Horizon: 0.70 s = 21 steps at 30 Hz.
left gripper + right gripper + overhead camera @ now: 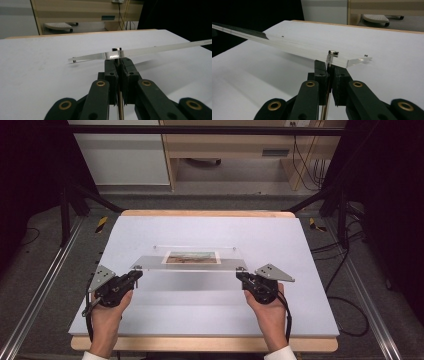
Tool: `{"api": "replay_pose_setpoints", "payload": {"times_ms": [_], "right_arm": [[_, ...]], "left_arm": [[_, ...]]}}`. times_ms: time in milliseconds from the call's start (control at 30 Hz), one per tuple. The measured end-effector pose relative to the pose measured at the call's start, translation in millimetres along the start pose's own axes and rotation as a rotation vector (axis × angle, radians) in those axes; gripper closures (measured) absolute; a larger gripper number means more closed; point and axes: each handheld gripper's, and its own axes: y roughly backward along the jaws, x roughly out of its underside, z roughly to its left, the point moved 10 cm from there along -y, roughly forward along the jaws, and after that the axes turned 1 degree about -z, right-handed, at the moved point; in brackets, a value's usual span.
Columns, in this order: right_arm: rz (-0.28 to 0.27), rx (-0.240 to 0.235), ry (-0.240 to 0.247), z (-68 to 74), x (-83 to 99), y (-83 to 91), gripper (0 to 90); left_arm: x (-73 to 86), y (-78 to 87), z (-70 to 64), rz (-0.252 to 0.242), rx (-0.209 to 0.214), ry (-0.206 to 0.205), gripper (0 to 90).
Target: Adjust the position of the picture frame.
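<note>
Gripping at lower left, the left claw (136,274) is clamped on a corner post of the clear acrylic frame (192,263), held mid-frame above the white surface (200,320). At right, the right claw (241,275) pinches its post too. Lift looks done; placing remains.

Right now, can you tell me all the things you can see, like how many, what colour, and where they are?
Clear frame: one, see-through, held up off the table between both grippers, near the middle.
Picture: one, brown and greenish, inside the frame.
Metal pegs: silver, at the frame's corners.
Table: one, pale grey-white top with a wooden edge.
Cabinet: one, light wood, on the floor beyond the table.
Left gripper: one, black, shut on the frame's left near corner.
Right gripper: one, black, shut on the right near corner.
Hands: two, at the near edge.
</note>
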Motion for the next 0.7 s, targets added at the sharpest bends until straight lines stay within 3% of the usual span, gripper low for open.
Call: {"api": "replay_pose_setpoints", "payload": {"times_ms": [433,700], "right_arm": [[-0.017,0.039,-0.028,-32.7,-3.5,24.2,83.8],[-0.02,0.05,-0.033,-44.1,-3.2,32.8,83.7]], "left_arm": [[-8.7,-23.7,-31.7,-0.015,0.048,-0.025,82.8],[-11.1,-32.4,-42.2,-0.023,0.058,-0.036,82.6]]}}
